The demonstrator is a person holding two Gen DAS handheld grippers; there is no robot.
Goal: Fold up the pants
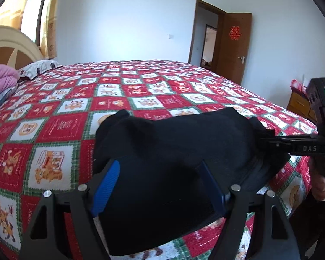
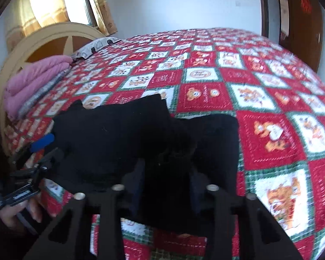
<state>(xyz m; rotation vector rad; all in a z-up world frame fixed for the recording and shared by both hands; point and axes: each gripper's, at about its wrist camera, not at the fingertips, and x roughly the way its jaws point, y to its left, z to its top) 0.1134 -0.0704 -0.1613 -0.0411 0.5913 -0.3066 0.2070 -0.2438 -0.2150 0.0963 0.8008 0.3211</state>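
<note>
The black pants (image 1: pixel 175 143) lie bunched in a low heap on the bed's red-and-white quilt (image 1: pixel 60 127), at lower centre of both wrist views, already gathered into a thick, uneven bundle. We judge them soft and limp, light enough to lift with one pinch, with no stiffness to hold a crease; the fabric looks matte and should not slip from ribbed pads. Several layers are stacked, so a grip has to catch all of them at a hem or folded edge, or the lower layers will sag away. The best holds, we think, are the two outer edges of the bundle, lifted evenly.

In the left wrist view the left tool (image 1: pixel 160 186) has its blue pads well apart, straddling the near edge of the cloth; the fabric sits between them, but they do not look to be pressing on it. In the right wrist view the right tool (image 2: pixel 164 192) has its fingers drawn close around a raised ridge of black fabric; dark on dark makes the contact hard to read, yet we take it as clamped on the pants. From the left view its closed tips bite the heap's right corner.

Both tools tilt downward onto the bed from its near side. Fingers of the person's hand (image 1: pixel 319 179) wrap the right handle at the frame's right edge.
</note>
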